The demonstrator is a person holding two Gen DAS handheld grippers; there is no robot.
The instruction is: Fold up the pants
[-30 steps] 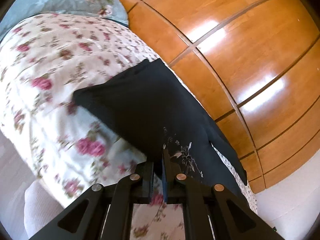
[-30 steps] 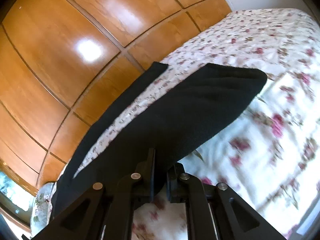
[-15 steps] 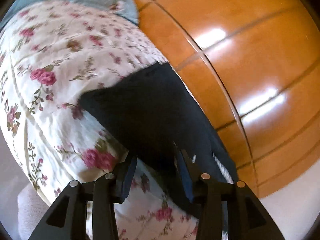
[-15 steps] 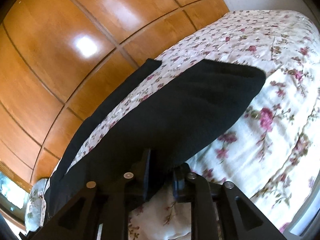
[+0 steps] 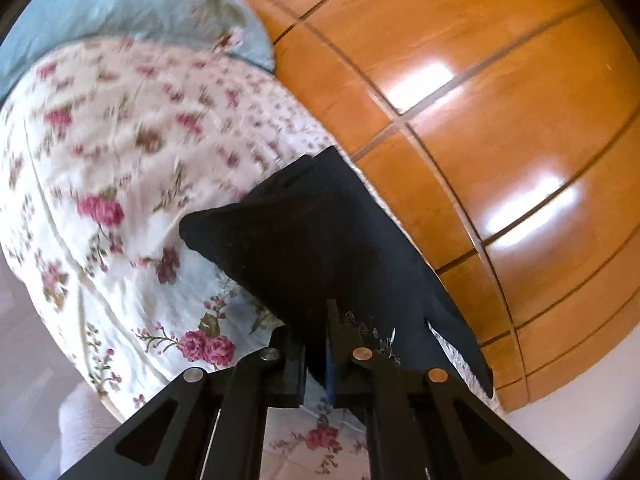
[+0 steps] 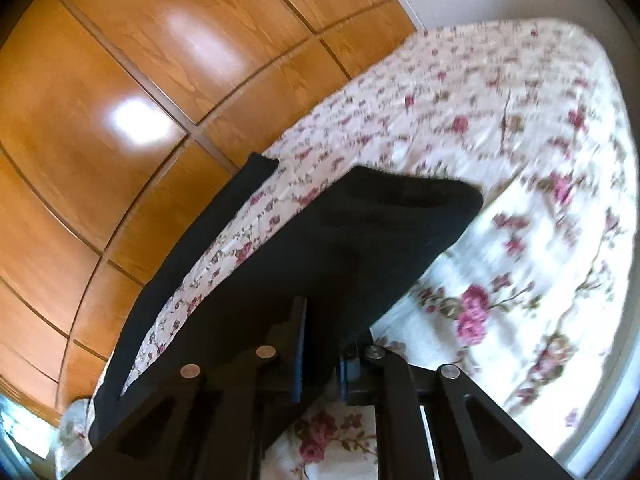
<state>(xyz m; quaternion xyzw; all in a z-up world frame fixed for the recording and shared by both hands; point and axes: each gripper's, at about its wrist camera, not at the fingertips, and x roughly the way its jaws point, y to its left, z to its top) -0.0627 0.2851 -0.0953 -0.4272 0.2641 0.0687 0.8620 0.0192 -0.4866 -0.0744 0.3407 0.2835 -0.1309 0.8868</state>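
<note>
Wooden wardrobe panels (image 5: 480, 80) behind a floral bedspread (image 5: 120, 168), black pants (image 5: 320, 240) on it.
Pants lie along the bed edge beside the wardrobe, blue pillow (image 5: 120, 8) at the far end. Left gripper (image 5: 317, 354) has just closed, clamped on pants fabric. Right gripper (image 6: 322, 354) has just been closing, pinching a lifted pants fold (image 6: 360, 248).

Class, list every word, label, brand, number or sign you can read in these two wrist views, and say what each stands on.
None: no readable text in either view.
Black fabric pants: only a pale floral motif, no letters.
White quilted bedspread with pink roses: pattern only.
Glossy orange-brown wooden wardrobe panels: bare.
</note>
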